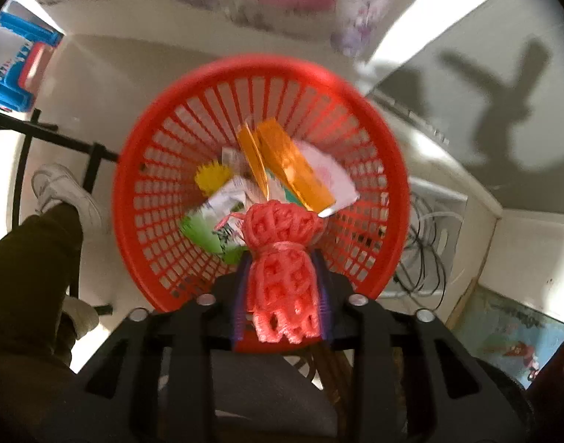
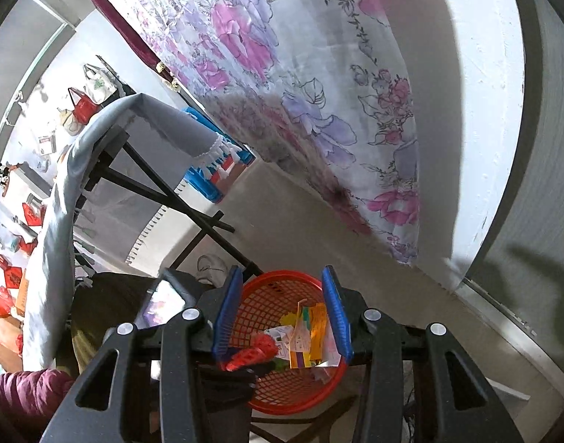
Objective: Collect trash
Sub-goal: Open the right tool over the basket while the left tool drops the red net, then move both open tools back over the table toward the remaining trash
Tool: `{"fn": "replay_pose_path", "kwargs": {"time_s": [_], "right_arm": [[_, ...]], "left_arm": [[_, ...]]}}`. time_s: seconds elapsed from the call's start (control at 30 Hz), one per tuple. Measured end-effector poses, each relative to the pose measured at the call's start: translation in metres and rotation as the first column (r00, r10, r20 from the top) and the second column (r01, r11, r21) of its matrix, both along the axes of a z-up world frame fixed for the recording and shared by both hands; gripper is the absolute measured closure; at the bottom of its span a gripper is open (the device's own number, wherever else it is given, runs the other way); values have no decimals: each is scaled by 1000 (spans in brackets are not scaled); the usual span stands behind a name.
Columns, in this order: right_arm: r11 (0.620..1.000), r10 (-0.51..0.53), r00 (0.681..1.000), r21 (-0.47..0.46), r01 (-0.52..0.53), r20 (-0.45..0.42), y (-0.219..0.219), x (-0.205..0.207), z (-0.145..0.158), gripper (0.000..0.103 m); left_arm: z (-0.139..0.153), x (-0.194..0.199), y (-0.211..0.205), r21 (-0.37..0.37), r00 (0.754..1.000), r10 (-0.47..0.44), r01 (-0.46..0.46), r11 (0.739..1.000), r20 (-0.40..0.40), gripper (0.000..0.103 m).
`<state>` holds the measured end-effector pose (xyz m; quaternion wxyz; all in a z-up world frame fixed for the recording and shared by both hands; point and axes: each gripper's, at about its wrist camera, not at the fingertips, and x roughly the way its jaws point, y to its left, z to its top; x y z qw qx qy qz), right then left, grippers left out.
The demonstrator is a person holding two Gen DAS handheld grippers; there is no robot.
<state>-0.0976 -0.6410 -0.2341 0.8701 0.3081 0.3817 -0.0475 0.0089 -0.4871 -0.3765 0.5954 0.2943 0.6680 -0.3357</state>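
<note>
Pinching one red foam net (image 1: pixel 280 277), the left gripper (image 1: pixel 282 295) hangs over one red basket (image 1: pixel 141 170); right gripper (image 2: pixel 283 310) spread.

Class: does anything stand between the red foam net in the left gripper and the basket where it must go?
Nothing visible does. The left gripper holds the red foam net directly over the open red basket, above the wrappers already inside.
</note>
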Motion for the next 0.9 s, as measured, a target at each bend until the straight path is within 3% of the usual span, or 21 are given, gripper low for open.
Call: {"fn": "replay_pose_path", "kwargs": {"time_s": [0.1,0.17,0.33,0.53,0.73,0.9], "right_arm": [[1000,6,1000,-1,-6,9,1,0,4,59],[1000,9,1000,-5,-9,16,3,0,7,58],[1000,17,999,-9,-16,38,6,-1,17,56],[1000,16,998,-22,-14,58,11,-2,33,44],[999,2,997,-46,1,82,13,-7,53,34],[998,-14,992,-66,22,122,14,-13,77,24]], "left_arm": [[-3,2,3,18,1000,18,-18,1000,5,31],[6,4,5,-9,999,34,-34,999,21,23],[21,5,9,-47,995,58,-54,997,78,21],[60,-4,16,-117,974,65,-41,992,216,18],[94,-17,28,-164,939,51,6,986,339,17],[134,-22,45,-240,900,94,12,971,427,14]]}}
